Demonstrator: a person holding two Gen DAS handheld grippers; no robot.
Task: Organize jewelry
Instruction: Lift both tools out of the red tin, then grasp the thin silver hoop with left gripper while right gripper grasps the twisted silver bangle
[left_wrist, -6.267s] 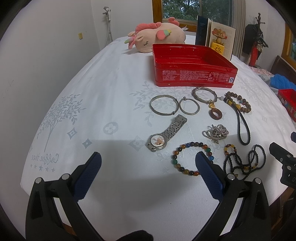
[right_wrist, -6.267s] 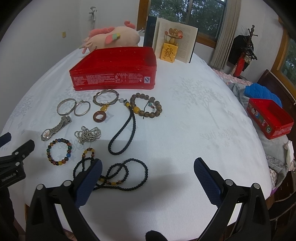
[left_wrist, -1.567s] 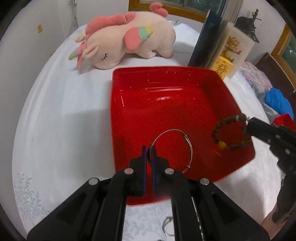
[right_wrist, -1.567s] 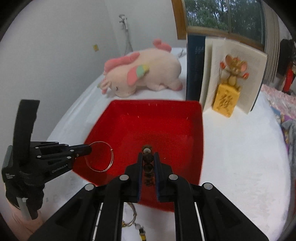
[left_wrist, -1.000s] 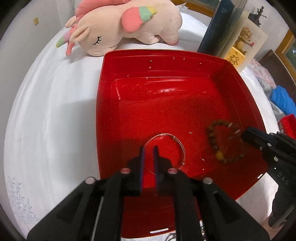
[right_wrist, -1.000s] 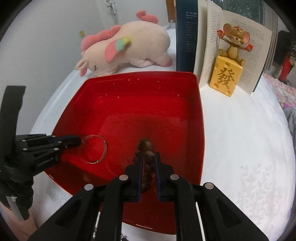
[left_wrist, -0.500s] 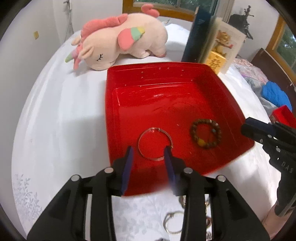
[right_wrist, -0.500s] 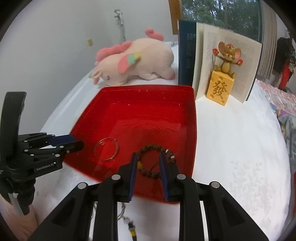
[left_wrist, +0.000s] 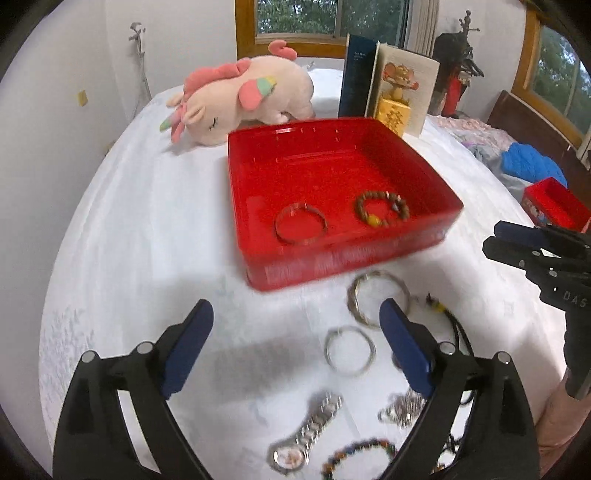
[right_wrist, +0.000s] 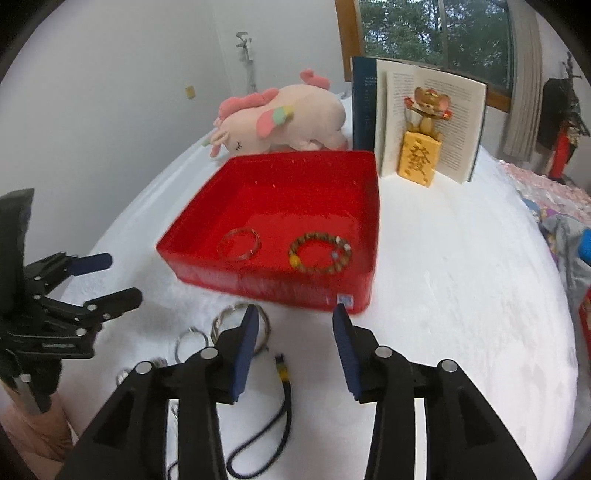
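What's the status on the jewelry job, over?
Both grippers, left and right, just opened, empty. Bangle and bead bracelet in tin. Nothing in the way.

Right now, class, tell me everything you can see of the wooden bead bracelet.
The wooden bead bracelet is a closed ring of round brown beads with one yellow bead and a few pale ones. It lies flat on the floor of the red tin, near its front wall, apart from the silver bangle beside it. No gripper touches it.

Silver bangle (right_wrist: 239, 244) and wooden bead bracelet (right_wrist: 320, 253) side by side in red tin (right_wrist: 280, 286).
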